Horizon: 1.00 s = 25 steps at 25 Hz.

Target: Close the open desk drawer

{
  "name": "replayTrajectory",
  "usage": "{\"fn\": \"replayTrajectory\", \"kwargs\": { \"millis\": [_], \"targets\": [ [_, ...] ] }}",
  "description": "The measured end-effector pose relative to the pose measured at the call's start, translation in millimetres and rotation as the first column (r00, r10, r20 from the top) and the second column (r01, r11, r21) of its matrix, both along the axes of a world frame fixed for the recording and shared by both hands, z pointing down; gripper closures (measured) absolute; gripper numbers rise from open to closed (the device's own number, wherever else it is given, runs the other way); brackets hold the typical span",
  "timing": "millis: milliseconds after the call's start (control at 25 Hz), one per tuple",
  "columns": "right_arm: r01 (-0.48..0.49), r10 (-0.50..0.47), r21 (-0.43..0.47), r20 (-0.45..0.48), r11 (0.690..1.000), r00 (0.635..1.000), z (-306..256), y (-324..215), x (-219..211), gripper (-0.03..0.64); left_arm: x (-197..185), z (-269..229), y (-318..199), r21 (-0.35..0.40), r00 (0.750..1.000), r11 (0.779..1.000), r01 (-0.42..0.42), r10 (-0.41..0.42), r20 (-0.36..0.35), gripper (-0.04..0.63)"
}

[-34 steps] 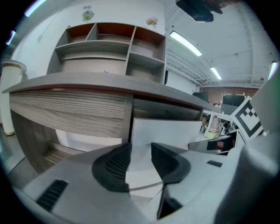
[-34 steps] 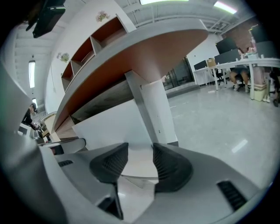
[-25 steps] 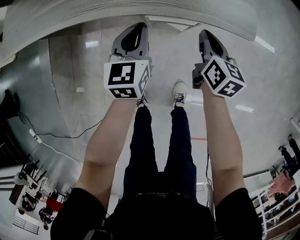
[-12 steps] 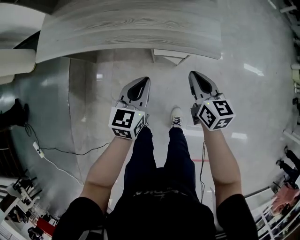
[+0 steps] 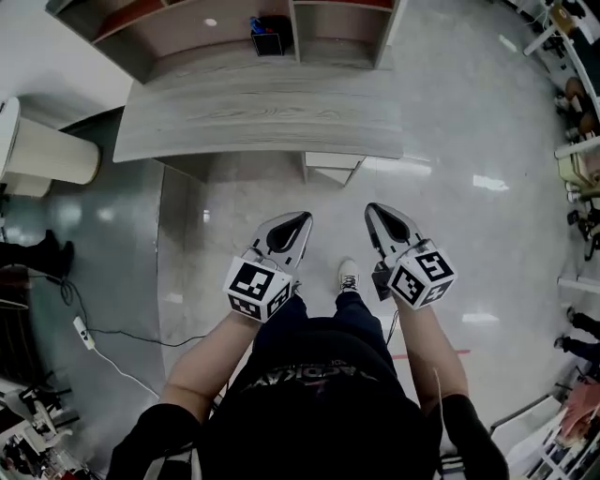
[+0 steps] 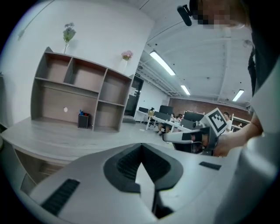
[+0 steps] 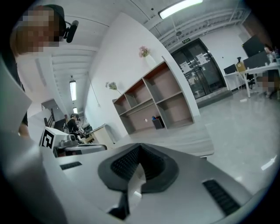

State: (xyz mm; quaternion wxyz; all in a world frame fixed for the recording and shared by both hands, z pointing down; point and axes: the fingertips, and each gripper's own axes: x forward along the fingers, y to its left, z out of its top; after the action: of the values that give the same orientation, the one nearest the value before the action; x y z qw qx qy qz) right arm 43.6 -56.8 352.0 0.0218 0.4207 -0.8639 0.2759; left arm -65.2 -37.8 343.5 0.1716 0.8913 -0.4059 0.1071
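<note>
Taking in far more of the desk [image 5: 262, 112] than a second ago in the head view, with its shelf unit [image 5: 225, 28] now coming into frame at the top and both grippers sitting lower, nearer the body. Holding the left gripper [image 5: 300, 221] and the right gripper [image 5: 373, 212] side by side over the glossy floor [image 5: 469, 122], apart from each other, tips aiming toward the desk. Pressing both sets of jaws together with nothing between them, as read in each gripper view. Not touching the drawer [image 5: 333, 165]: finding it as a pale box poking out from under the near edge of the desktop, ahead of the tips, roughly between the lines of the two grippers and well apart from both. Noting a white shoe [image 5: 348, 275] on the floor between the grippers, behind the tips. Spotting a dark pen holder [image 5: 270, 36] standing in a lower compartment of the shelf unit. Looking across the desktop toward the shelves in both gripper views, each also catching the other gripper off to one side. Seeing a cable [image 5: 122, 333] trailing across the floor at the left.
</note>
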Motion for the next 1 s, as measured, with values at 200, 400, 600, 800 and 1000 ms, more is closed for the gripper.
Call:
{"fn": "replayTrajectory", "kwargs": {
  "millis": [200, 400, 600, 800, 1000],
  "targets": [
    [0.023, -0.024, 0.023, 0.044, 0.999, 0.999, -31, 21, -10, 0.600, -4, -30, 19, 0.024, 0.999, 0.999, -0.045, 0.046, -0.025, 0.584],
    [0.074, -0.078, 0.074, 0.061, 0.995, 0.995, -62, 40, -20, 0.600, -6, -47, 31, 0.012, 0.994, 0.997, -0.071, 0.072, -0.082, 0.584],
    [0.164, -0.169, 0.092, 0.042, 0.982, 0.985, -69, 67, -37, 0.600, -2, -58, 46, 0.019, 0.987, 0.992, -0.121, 0.123, -0.105, 0.584],
    [0.232, -0.231, 0.091, -0.025, 0.968, 0.973, -62, 82, -49, 0.600, 1, -58, 51, 0.022, 0.985, 0.992, -0.127, 0.129, -0.116, 0.584],
    [0.241, -0.240, 0.096, -0.020, 0.966, 0.970, -63, 84, -51, 0.600, 3, -55, 53, 0.010, 0.984, 0.990, -0.138, 0.138, -0.115, 0.584]
  ]
}}
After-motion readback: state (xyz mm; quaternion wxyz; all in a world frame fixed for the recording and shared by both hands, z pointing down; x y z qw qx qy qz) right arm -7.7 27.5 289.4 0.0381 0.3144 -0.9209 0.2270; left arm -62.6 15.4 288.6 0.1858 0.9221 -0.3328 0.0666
